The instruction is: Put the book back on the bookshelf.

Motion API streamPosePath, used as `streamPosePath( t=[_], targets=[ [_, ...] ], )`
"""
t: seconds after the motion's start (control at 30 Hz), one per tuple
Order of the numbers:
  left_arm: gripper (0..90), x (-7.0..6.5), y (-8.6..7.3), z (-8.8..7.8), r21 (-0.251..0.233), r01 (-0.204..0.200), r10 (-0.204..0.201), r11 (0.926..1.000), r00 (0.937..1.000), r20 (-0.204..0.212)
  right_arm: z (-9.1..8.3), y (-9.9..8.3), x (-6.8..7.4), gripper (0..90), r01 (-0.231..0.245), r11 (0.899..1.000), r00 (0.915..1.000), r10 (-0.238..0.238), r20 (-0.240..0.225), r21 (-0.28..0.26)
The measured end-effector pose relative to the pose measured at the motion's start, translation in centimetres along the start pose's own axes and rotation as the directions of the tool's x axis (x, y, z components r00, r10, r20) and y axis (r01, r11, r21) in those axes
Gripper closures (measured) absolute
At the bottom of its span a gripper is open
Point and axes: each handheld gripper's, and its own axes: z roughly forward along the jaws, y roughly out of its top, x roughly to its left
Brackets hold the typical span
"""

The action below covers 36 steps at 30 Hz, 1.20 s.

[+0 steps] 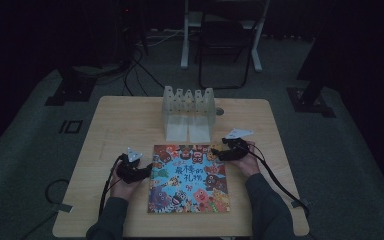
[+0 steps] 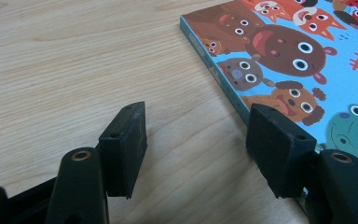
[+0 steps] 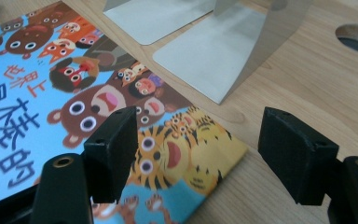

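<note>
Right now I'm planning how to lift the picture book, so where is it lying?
In the high view the picture book lies flat on the table, near the front edge, between the left tool and right tool, just in front of the metal bookends.

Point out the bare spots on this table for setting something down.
Bare wood lies left of the rack and along the table front. It is crowded mid-table: the book sits between the left gripper and right gripper.

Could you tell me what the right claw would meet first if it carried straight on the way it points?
Most likely the book's corner, already between the open right claw; beyond it stands the metal bookend. Depth is uncertain.
</note>
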Motion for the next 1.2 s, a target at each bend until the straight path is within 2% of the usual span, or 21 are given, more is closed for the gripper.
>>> streamPosePath(
  t=[0.1, 0.27, 0.47, 0.6, 0.83, 0.9, 1.0, 1.2],
  targets=[
    [37.4, -0.1, 0.0, 0.1, -0.007, 0.000, 0.000, 1.0000, 1.0000, 0.003, 0.5, -0.1, -0.5, 25.7, -0.026, 1.000, 0.9997, 0.026, -0.003, 0.005],
    [31.7, 0.0, -0.2, -0.1, 0.003, -0.005, 0.005, 1.0000, 1.0000, 0.005, 1.3, -0.5, -0.7, 22.5, -0.032, 0.999, 0.9992, 0.032, -0.023, 0.025],
    [29.0, -0.1, -0.6, -1.0, -0.007, 0.006, -0.006, 1.0000, 0.9991, 0.043, 2.0, -0.8, -0.9, 21.5, -0.048, 0.998, 0.9981, 0.050, -0.035, 0.040],
    [26.9, -0.6, -0.8, -1.8, -0.020, -0.001, 0.003, 0.9998, 0.9977, 0.068, 2.1, -1.0, -1.1, 21.9, -0.076, 0.996, 0.9949, 0.078, -0.064, 0.034],
    [20.7, -2.6, -1.2, -3.4, -0.047, -0.039, 0.044, 0.9981, 0.9929, 0.110, 2.0, -1.3, -1.5, 22.2, -0.131, 0.991, 0.9867, 0.131, -0.095, 0.014],
    [19.6, -3.8, -1.4, -4.1, -0.061, -0.064, 0.072, 0.9961, 0.9886, 0.133, 1.9, -1.2, -1.5, 22.4, -0.135, 0.991, 0.9862, 0.135, -0.096, 0.013],
    [19.5, -4.6, -1.6, -4.6, -0.078, -0.084, 0.094, 0.9934, 0.9861, 0.137, 1.8, -1.2, -1.5, 22.4, -0.136, 0.991, 0.9863, 0.136, -0.094, 0.007],
    [16.2, -6.9, -2.0, -5.8, -0.096, -0.137, 0.151, 0.9859, 0.9754, 0.160, 1.4, -0.9, -1.5, 22.4, -0.159, 0.987, 0.9826, 0.156, -0.100, -0.018]
  ],
)
